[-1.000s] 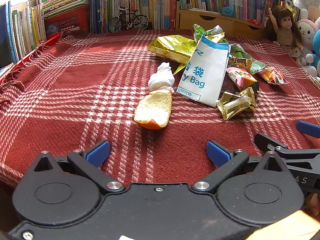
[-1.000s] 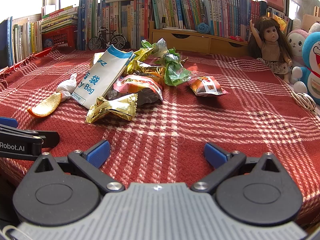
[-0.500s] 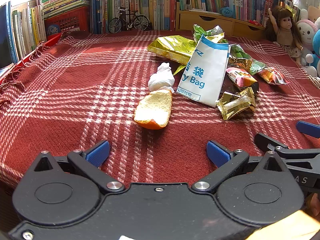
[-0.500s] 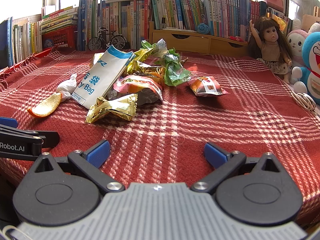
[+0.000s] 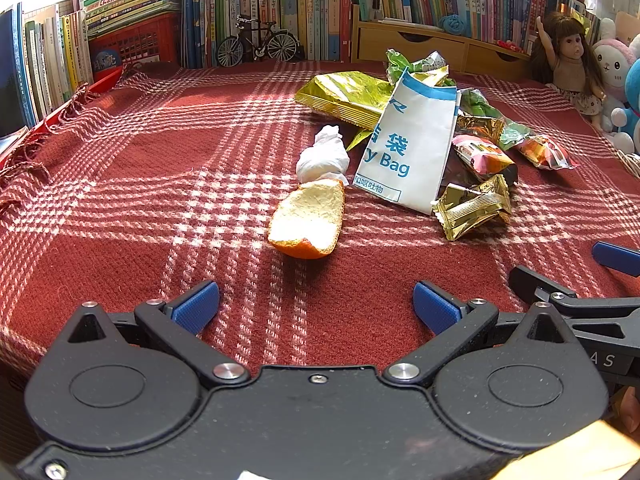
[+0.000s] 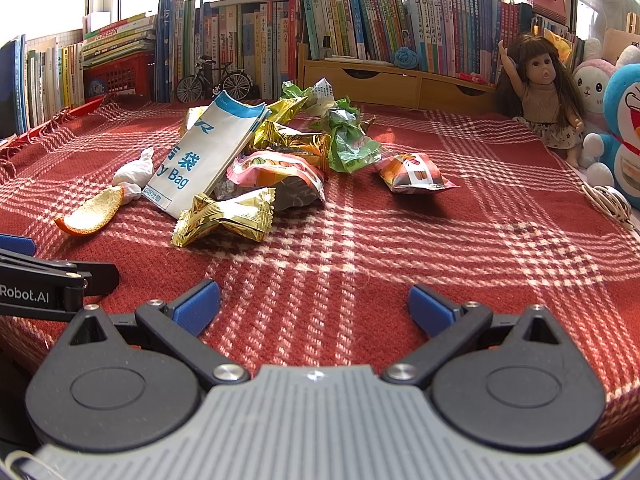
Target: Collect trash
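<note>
A pile of trash lies on the red plaid cloth (image 5: 168, 168). An orange peel (image 5: 308, 220) (image 6: 90, 216) lies nearest, straight ahead of my left gripper (image 5: 316, 306), which is open and empty. Behind the peel sit a crumpled white tissue (image 5: 322, 156) (image 6: 134, 172) and a white and blue paper bag (image 5: 412, 148) (image 6: 208, 156) leaning on wrappers. A gold wrapper (image 5: 474, 206) (image 6: 226, 222) lies in front of the pile. My right gripper (image 6: 314, 306) is open and empty, low over the cloth. An orange snack packet (image 6: 412, 174) lies apart on the right.
Books (image 6: 360, 20), a model bicycle (image 5: 258, 42) and a wooden drawer unit (image 6: 400, 80) line the back. A doll (image 6: 546, 92) and plush toys (image 6: 620, 128) stand at the right. A red basket (image 5: 136, 42) sits back left. A fringe edges the cloth at left.
</note>
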Action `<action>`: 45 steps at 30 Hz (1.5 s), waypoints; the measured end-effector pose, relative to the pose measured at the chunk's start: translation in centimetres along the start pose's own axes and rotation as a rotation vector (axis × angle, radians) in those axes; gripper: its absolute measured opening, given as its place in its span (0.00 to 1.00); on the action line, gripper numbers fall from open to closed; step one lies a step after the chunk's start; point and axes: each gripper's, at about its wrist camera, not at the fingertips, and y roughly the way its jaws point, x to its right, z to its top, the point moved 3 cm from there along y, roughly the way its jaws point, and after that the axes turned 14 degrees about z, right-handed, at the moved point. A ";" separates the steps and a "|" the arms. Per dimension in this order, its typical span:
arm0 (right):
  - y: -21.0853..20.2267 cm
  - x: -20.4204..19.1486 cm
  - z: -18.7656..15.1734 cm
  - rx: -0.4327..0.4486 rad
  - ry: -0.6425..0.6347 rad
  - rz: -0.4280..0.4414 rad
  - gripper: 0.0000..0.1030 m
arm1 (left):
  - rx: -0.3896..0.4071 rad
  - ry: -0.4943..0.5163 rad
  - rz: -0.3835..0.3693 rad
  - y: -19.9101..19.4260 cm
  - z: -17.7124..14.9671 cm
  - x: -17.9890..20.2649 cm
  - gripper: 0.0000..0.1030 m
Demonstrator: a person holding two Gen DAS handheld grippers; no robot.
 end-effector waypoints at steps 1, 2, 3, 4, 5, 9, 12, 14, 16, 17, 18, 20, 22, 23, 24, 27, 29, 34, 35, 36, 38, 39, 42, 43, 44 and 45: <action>0.0 0.0 0.0 0.000 0.000 0.000 1.00 | 0.000 0.000 0.000 0.0 0.0 0.0 1.00; 0.0 0.0 0.0 0.000 0.000 0.000 1.00 | 0.000 0.000 0.000 0.0 0.0 0.0 1.00; 0.0 0.0 0.0 0.000 0.000 0.000 1.00 | 0.000 0.000 0.000 0.0 0.0 0.0 1.00; 0.0 0.0 0.0 0.001 0.000 0.000 1.00 | 0.001 0.000 0.000 0.0 0.0 0.0 1.00; 0.0 0.0 0.0 0.001 0.000 0.000 1.00 | 0.001 0.000 0.000 0.0 0.0 0.0 1.00; 0.0 0.0 0.0 0.001 -0.001 0.000 1.00 | 0.001 -0.002 0.001 0.0 0.0 0.0 1.00; 0.0 0.0 0.0 0.002 0.000 0.000 1.00 | 0.000 -0.002 0.001 0.0 0.0 0.0 1.00; 0.0 0.0 0.0 0.002 -0.001 0.000 1.00 | -0.001 -0.003 0.001 0.1 0.1 0.0 1.00; 0.0 0.0 0.0 0.002 -0.001 0.001 1.00 | -0.002 -0.002 0.001 0.1 0.1 0.0 1.00; 0.0 0.0 0.0 0.002 -0.001 0.000 1.00 | -0.002 -0.002 0.001 0.1 0.1 0.0 1.00; 0.0 0.0 0.0 0.002 0.000 0.001 1.00 | -0.003 -0.002 0.000 0.1 0.1 0.0 1.00; 0.0 0.0 0.0 0.000 0.000 0.001 1.00 | -0.005 0.001 -0.002 0.1 0.2 -0.2 1.00; 0.0 0.0 0.0 0.001 -0.001 0.001 1.00 | -0.003 0.005 -0.005 0.1 0.3 -0.2 1.00; 0.0 0.0 0.0 0.002 0.000 0.001 1.00 | 0.002 0.007 -0.009 0.0 0.2 -0.2 1.00; 0.0 0.0 0.0 0.002 -0.001 0.001 1.00 | 0.010 0.011 -0.013 0.2 0.2 -0.1 1.00; 0.0 0.1 0.0 0.009 -0.004 0.008 1.00 | 0.061 0.010 -0.029 0.1 -0.4 -0.5 1.00; -0.1 0.3 -0.1 0.017 -0.012 0.021 1.00 | 0.088 0.009 -0.036 0.1 -0.7 -0.8 1.00; 0.2 0.3 -0.2 0.016 -0.006 0.026 1.00 | 0.080 -0.018 -0.053 -0.3 -0.6 -1.5 1.00; 0.1 0.4 -0.1 0.019 -0.003 0.026 1.00 | 0.081 -0.033 -0.063 -0.4 -0.4 -1.8 0.98; -0.3 0.3 -0.1 0.027 0.000 0.031 1.00 | 0.086 -0.050 -0.075 -0.5 -0.3 -2.1 0.96; -0.5 0.2 0.1 0.044 0.007 0.066 1.00 | 0.105 -0.080 -0.109 -0.9 0.0 -2.8 0.94; -0.7 0.1 0.2 0.056 0.011 0.088 1.00 | 0.114 -0.089 -0.121 -1.0 0.2 -3.1 0.93; -0.8 -0.3 1.1 0.076 0.000 0.120 0.98 | 0.134 -0.090 -0.127 -1.0 0.9 -3.5 0.83; -0.6 -0.5 1.4 0.076 -0.014 0.124 0.97 | 0.140 -0.086 -0.127 -1.0 1.1 -3.6 0.81; -0.5 -0.7 1.7 0.076 -0.028 0.127 0.95 | 0.144 -0.083 -0.128 -0.9 1.3 -3.6 0.76; -0.3 -0.8 2.0 0.075 -0.040 0.131 0.93 | 0.147 -0.079 -0.133 -0.9 1.4 -3.6 0.72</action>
